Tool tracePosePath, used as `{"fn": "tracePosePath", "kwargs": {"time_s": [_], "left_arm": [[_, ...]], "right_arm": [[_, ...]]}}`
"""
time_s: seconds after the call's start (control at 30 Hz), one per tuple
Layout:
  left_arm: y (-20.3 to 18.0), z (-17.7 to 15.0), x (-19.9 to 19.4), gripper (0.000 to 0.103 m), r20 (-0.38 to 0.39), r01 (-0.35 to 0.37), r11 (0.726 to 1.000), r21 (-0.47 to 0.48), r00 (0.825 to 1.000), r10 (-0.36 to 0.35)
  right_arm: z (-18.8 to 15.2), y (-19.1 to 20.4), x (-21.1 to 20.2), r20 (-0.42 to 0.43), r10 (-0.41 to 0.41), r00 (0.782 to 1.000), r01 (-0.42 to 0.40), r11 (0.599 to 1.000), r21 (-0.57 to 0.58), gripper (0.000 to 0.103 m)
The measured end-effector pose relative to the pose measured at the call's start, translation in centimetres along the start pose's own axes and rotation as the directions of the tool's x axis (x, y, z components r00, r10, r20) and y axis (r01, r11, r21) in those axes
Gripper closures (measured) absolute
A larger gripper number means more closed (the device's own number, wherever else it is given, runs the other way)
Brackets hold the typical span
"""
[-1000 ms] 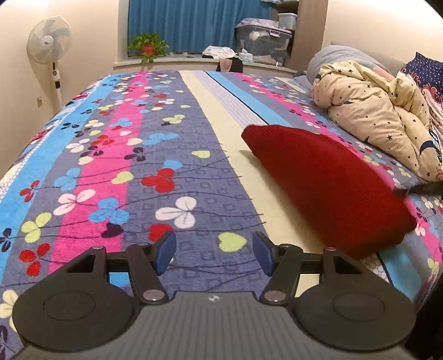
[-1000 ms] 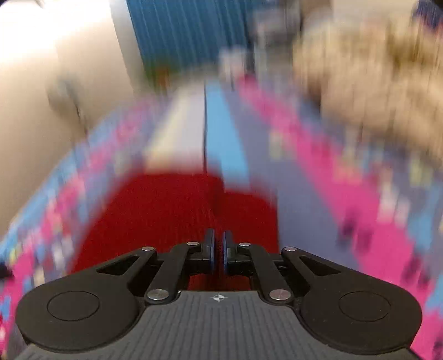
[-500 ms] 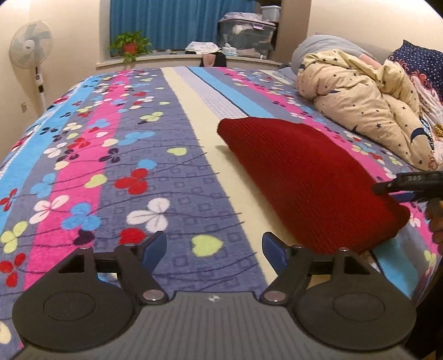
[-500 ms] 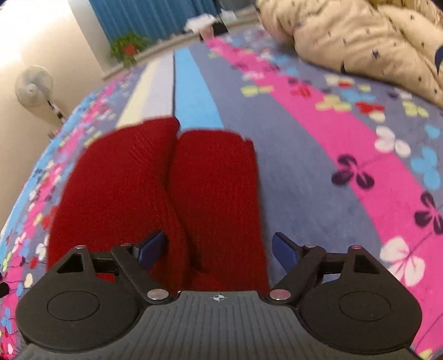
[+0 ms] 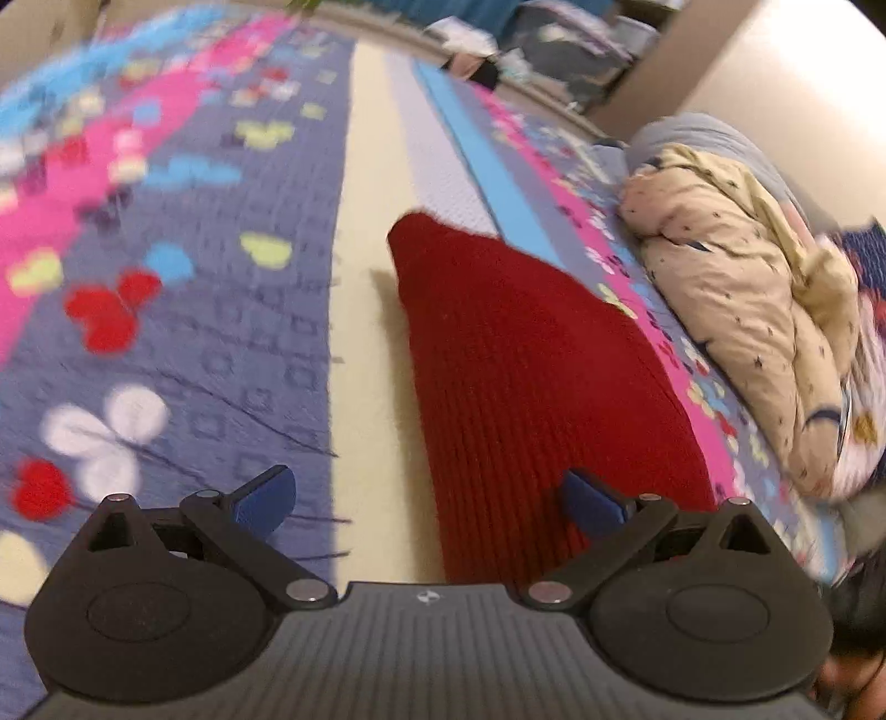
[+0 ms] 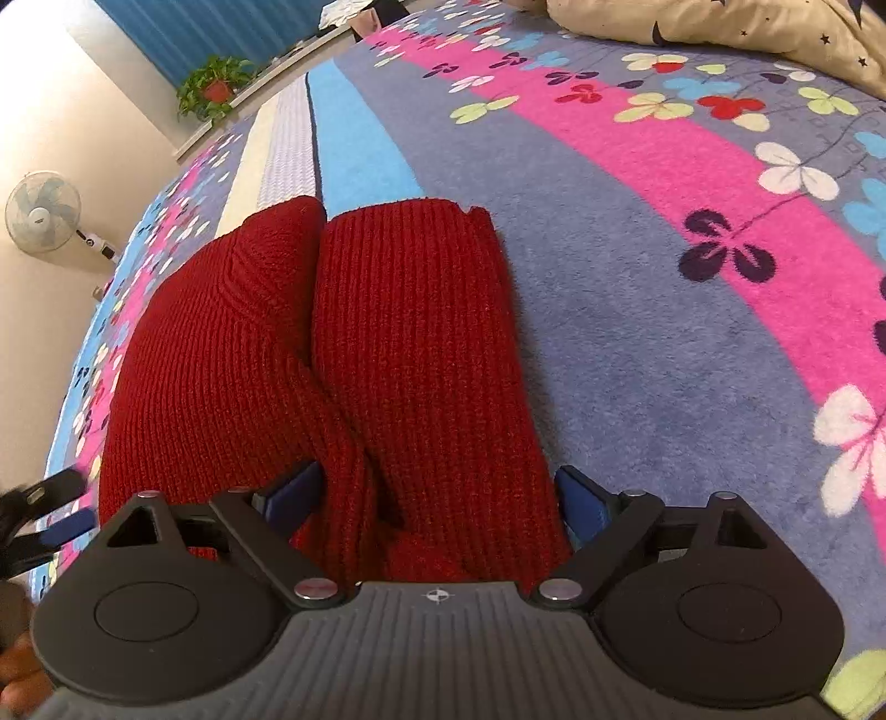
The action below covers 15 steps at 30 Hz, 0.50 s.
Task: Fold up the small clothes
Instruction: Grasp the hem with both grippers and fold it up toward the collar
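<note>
A red knitted garment [image 5: 531, 382] lies on the striped flowered bedspread [image 5: 183, 343], folded into a long shape. In the right wrist view it [image 6: 310, 354] shows two folded parts side by side with a crease between them. My left gripper [image 5: 429, 501] is open, low over the bedspread, straddling the garment's near left edge. My right gripper [image 6: 437, 493] is open, its fingers on either side of the garment's near end. The left gripper's tip [image 6: 50, 515] shows at the left edge of the right wrist view.
A cream star-patterned duvet [image 5: 747, 332] is bundled on the right side of the bed, also in the right wrist view [image 6: 747, 27]. A standing fan [image 6: 41, 213] and a potted plant [image 6: 213, 86] are by the far wall. Storage boxes [image 5: 576, 39] sit beyond the bed.
My right gripper opened from shut and now sits lower and closer over the garment's near end. My left gripper moved right toward the garment and opened wider.
</note>
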<state>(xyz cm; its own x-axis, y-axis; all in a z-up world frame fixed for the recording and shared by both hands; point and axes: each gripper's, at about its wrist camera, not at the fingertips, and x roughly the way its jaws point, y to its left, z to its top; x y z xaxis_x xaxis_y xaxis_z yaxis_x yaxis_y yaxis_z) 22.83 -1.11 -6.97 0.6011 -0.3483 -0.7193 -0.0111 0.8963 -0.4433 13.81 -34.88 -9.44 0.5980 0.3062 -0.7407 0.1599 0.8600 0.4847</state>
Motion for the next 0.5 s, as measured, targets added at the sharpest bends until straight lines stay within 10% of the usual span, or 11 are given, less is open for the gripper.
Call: {"fn": "tracePosePath", "kwargs": {"time_s": [0.13,0.3,0.5], "left_arm": [[2.3,0.8,3.3,0.001,-0.074,0.152,0.952,-0.264,0.981,-0.178],[2.1,1.4,5.8,0.002,-0.083,0.206,0.932,-0.298,0.967,-0.240],[1.2,2.6,5.9,0.033,-0.107,0.213,0.940,-0.266,0.963,-0.248]], "right_arm": [[0.2,-0.5,0.2,-0.013,0.025,1.000,-0.025,1.000,0.003,0.013],[0.5,-0.5,0.7,-0.018,0.048,0.999,-0.048,0.999,-0.002,0.014],[0.8,0.6,0.5,0.012,0.103,0.995,-0.102,0.994,-0.039,0.053]]}}
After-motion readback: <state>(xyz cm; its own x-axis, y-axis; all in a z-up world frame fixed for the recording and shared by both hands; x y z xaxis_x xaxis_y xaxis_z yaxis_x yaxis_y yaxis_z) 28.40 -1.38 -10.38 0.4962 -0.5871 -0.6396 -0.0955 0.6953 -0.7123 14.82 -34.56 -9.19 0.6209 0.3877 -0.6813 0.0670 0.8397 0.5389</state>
